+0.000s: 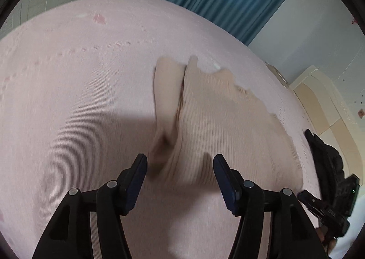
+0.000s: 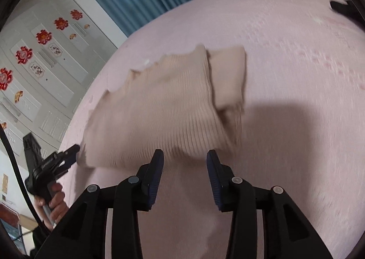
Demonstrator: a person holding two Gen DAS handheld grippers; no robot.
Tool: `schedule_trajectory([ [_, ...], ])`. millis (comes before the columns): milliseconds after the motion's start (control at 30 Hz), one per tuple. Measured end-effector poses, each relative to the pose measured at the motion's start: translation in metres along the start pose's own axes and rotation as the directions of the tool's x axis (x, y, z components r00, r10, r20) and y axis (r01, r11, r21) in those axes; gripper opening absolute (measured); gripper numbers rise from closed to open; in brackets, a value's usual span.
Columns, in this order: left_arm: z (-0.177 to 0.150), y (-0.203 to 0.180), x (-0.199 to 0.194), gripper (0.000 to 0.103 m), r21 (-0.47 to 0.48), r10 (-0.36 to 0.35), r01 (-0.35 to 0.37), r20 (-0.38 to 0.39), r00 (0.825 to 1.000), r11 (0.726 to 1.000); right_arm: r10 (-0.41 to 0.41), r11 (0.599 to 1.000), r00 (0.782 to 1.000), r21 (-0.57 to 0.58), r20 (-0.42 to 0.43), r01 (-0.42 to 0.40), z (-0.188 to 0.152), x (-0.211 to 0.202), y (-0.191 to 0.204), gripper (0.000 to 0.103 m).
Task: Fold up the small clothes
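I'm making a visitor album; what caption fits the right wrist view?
Open right gripper hovers at the near edge of a beige ribbed garment on a pink bedspread.

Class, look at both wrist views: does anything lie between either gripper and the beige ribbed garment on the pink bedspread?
Nothing visible does. The left gripper and right gripper are both open just in front of the beige ribbed garment, with only bare pink bedspread around it.
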State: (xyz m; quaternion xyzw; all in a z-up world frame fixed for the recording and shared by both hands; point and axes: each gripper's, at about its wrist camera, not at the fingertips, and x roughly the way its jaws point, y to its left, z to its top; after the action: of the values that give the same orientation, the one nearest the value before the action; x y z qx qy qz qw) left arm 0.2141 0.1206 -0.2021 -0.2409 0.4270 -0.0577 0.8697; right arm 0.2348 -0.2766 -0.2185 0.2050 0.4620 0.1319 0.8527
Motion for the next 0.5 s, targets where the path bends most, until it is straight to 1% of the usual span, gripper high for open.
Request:
schedule_trajectory([
  [33,-0.006,0.003,-0.001,0.06,-0.016,-0.013,0.012,-0.005,1.0,1.0,0.001,1.0,1.0,0.014,-0.019,-0.001,-0.004,0.004,-0.002,0.039],
  [100,-0.019,0.012,0.001,0.059,-0.061,-0.063,0.062,-0.017,0.998,0.996,0.016,0.998,0.999,0.054,-0.043,-0.014,-0.008,0.012,-0.006,0.039],
  [167,-0.022,0.014,0.001,0.06,-0.072,-0.083,0.083,0.011,0.997,0.994,0.035,0.995,0.999,0.094,-0.041,-0.031,-0.006,0.019,-0.01,0.039],
  [300,-0.01,0.015,0.018,0.062,-0.142,-0.141,0.139,-0.007,0.99,0.98,0.07,0.985,0.998,0.16,-0.005,-0.068,0.002,0.026,-0.02,0.041],
  [400,-0.002,0.014,0.029,0.061,-0.176,-0.148,0.146,-0.002,0.989,0.974,0.104,0.968,0.994,0.23,0.012,-0.104,0.01,0.034,-0.033,0.042],
  [433,0.0,0.012,0.032,0.06,-0.18,-0.144,0.142,0.001,0.99,0.973,0.111,0.965,0.994,0.239,0.017,-0.112,0.012,0.036,-0.035,0.039],
  [467,0.002,0.01,0.035,0.059,-0.182,-0.135,0.134,0.006,0.991,0.974,0.104,0.966,0.994,0.237,0.014,-0.105,0.015,0.037,-0.038,0.032],
  [500,0.004,0.009,0.037,0.05,-0.18,-0.114,0.115,0.015,0.993,0.977,0.092,0.97,0.996,0.224,0.006,-0.091,0.017,0.038,-0.038,0.023],
])
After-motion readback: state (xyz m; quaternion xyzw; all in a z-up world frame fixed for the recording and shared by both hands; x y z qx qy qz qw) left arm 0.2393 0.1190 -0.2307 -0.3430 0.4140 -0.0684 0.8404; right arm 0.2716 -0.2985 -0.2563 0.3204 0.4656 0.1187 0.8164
